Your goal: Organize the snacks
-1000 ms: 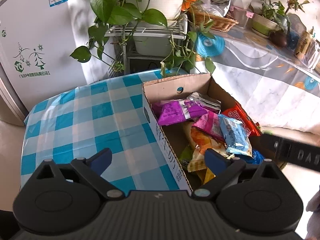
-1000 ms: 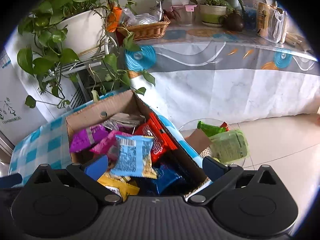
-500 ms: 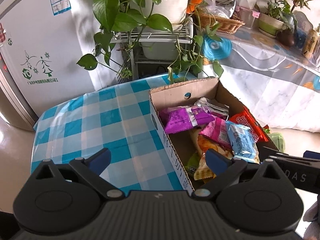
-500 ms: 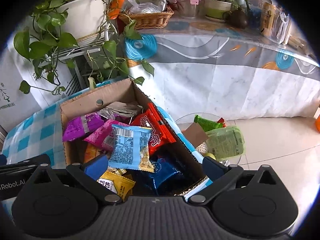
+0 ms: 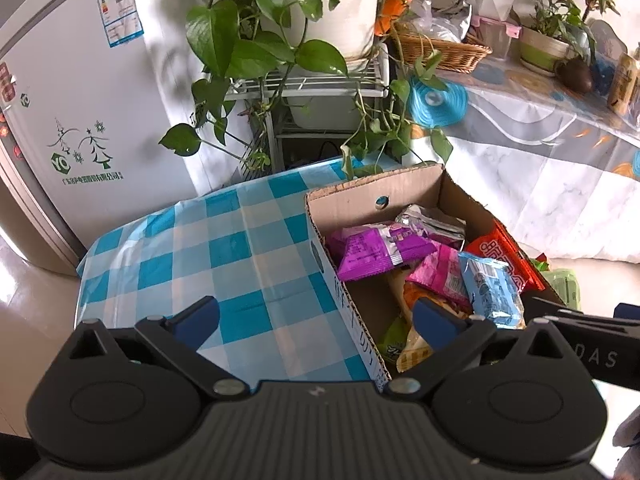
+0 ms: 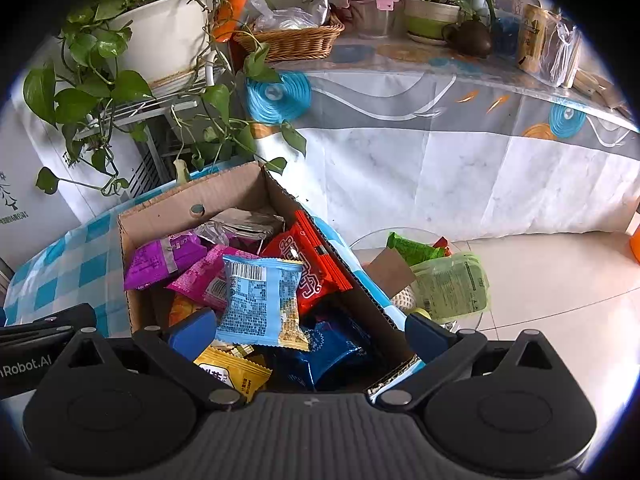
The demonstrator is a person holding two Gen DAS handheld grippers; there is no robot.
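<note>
An open cardboard box (image 5: 360, 200) stands on a blue-checked table (image 5: 200, 248), full of snack packets: purple (image 5: 372, 250), pink (image 5: 436, 272), light blue (image 5: 490, 292) and red (image 5: 500, 256). My left gripper (image 5: 316, 316) hovers over the box's near left wall; its jaws are opening and hold nothing. My right gripper (image 6: 308, 326) hangs open above the box (image 6: 224, 196), just over the light blue packet (image 6: 260, 300), which lies loose on the pile. Yellow (image 6: 232, 372) and dark blue (image 6: 336, 356) packets lie under it.
A glass bowl (image 6: 472, 320) with green packets stands on the floor right of the box. Behind the table are a trailing potted plant (image 5: 328, 4) on a wire rack, a fridge (image 5: 80, 100), and a long cloth-covered table (image 6: 440, 140) with a wicker basket (image 6: 296, 40).
The left view has tilted back slightly, showing more fridge and plant, and the left fingers stand slightly wider. The snack packets lie as before.
</note>
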